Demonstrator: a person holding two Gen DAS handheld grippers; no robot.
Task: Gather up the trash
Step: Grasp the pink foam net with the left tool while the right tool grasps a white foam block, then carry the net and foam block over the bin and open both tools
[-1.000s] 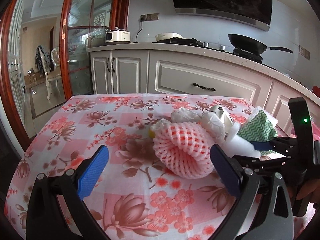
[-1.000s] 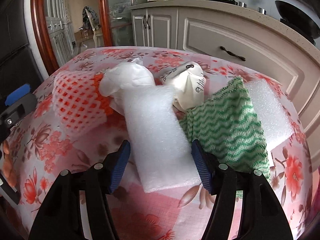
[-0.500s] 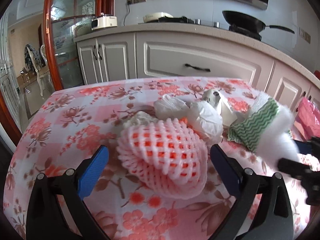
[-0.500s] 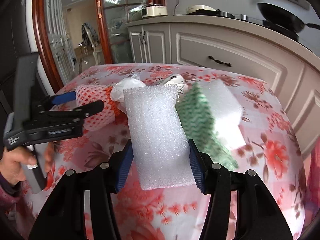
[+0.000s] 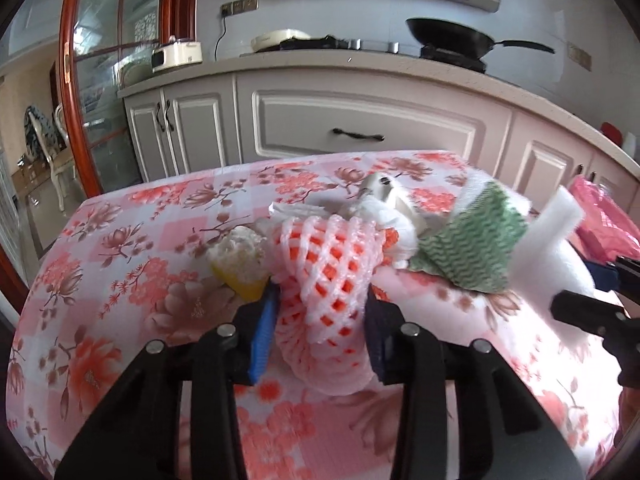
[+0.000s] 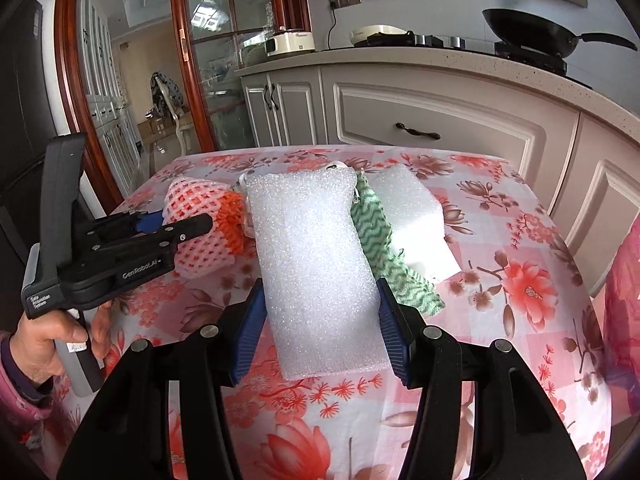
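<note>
My left gripper (image 5: 318, 320) is shut on a pink-and-orange foam fruit net (image 5: 328, 276) on the flowered tablecloth (image 5: 120, 300); the net also shows in the right wrist view (image 6: 200, 232), with the left gripper (image 6: 160, 232) around it. My right gripper (image 6: 320, 320) is shut on a white foam sheet (image 6: 316, 272) and holds it above the table; the sheet shows at the right of the left wrist view (image 5: 548, 248). A green wavy cloth (image 5: 472, 248), crumpled white paper (image 5: 392, 216) and a piece of yellow peel (image 5: 240, 260) lie around the net.
A second white foam block (image 6: 416, 216) lies under the green cloth (image 6: 384, 248). A pink plastic bag (image 5: 604, 220) hangs at the table's right edge. Kitchen cabinets (image 5: 360, 128) stand behind the table. A glass door (image 6: 200, 60) is at the left.
My left gripper moved forward and closed on the foam net. My right gripper closed on the white foam sheet and lifted it off the pile, back toward the table's right side.
</note>
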